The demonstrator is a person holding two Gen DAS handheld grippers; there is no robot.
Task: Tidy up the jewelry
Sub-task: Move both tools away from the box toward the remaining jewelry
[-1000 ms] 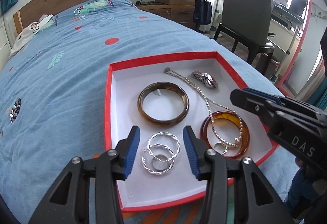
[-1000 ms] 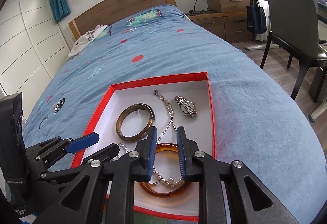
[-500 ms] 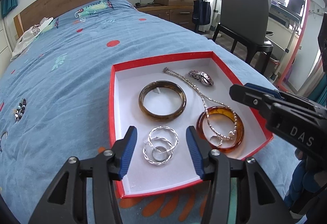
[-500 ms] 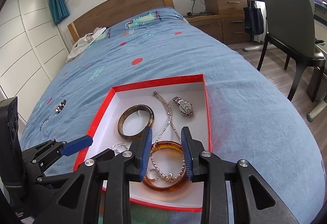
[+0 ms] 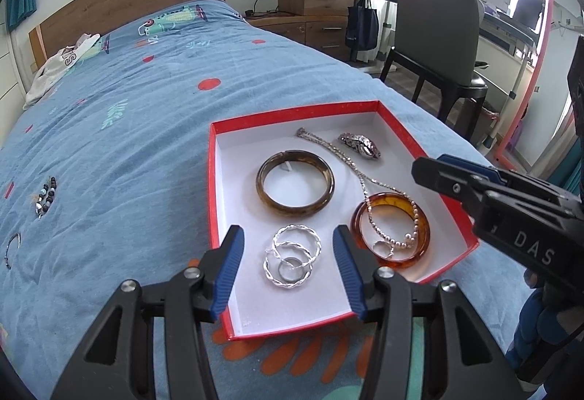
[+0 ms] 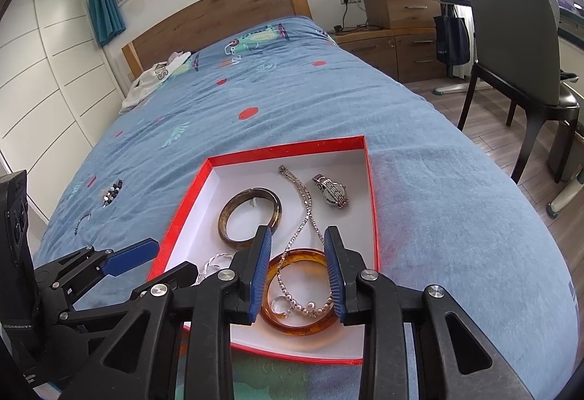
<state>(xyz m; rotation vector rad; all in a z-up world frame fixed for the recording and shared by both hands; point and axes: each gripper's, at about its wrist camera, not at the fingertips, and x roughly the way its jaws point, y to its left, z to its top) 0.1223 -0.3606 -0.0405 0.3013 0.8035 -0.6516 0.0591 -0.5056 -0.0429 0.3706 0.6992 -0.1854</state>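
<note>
Far left on the blue bedspread point(image 5: 127, 130): a beaded bracelet point(image 5: 46, 195) and a thin metal bangle point(image 5: 11, 248), both outside the red box point(image 5: 211, 188). My left gripper point(image 5: 288, 270) hangs over the box's near edge, jaws have just been opening, now released; the silver twisted hoops point(image 5: 292, 256) lie on the box floor between the fingers, not touched. Behind them sits the dark brown bangle point(image 5: 295, 189). A chain necklace point(image 5: 359, 177) runs from the back of the box down into the amber bangle point(image 6: 301, 292). Watch point(image 6: 331, 195) at back right. My right gripper point(image 6: 298, 276) is over the amber bangle, jaws just eased apart, gripping nothing.
</note>
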